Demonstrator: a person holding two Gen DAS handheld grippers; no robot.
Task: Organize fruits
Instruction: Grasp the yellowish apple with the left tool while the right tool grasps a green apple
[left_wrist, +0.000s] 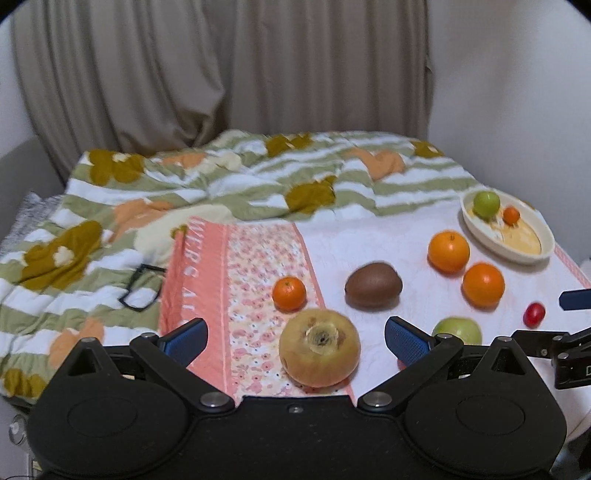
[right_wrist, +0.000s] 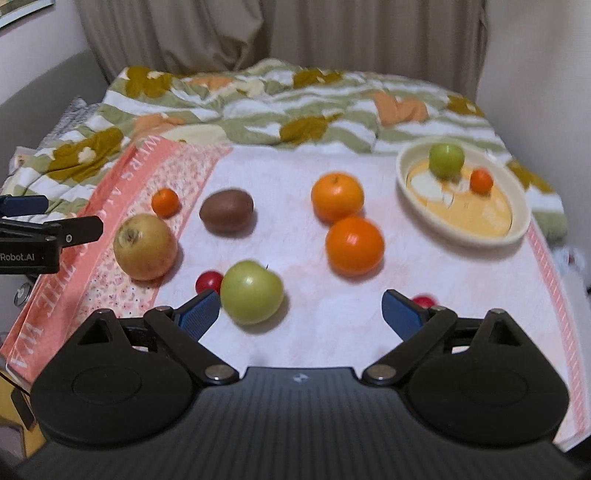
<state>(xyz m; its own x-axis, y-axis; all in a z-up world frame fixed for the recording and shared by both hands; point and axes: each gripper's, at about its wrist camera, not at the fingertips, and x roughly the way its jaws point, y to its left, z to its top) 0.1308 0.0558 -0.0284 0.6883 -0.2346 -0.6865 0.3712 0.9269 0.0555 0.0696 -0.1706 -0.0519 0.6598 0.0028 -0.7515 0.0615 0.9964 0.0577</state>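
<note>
green apple (right_wrist: 252, 291) lies between right gripper's (right_wrist: 301, 314) spread jaws.

Loose fruits (right_wrist: 354, 246) beside part-filled cream dish (right_wrist: 517, 236)

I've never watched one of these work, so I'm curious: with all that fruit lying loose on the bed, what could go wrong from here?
Round fruit on soft bedding may roll when nudged: the near green apple lies right beside the open right gripper's left finger, and a small red fruit sits just behind it. The two big oranges look to be touching, so lifting one could shift the other. The dish sits near the cloth's edge, so a bump might tip it.
</note>
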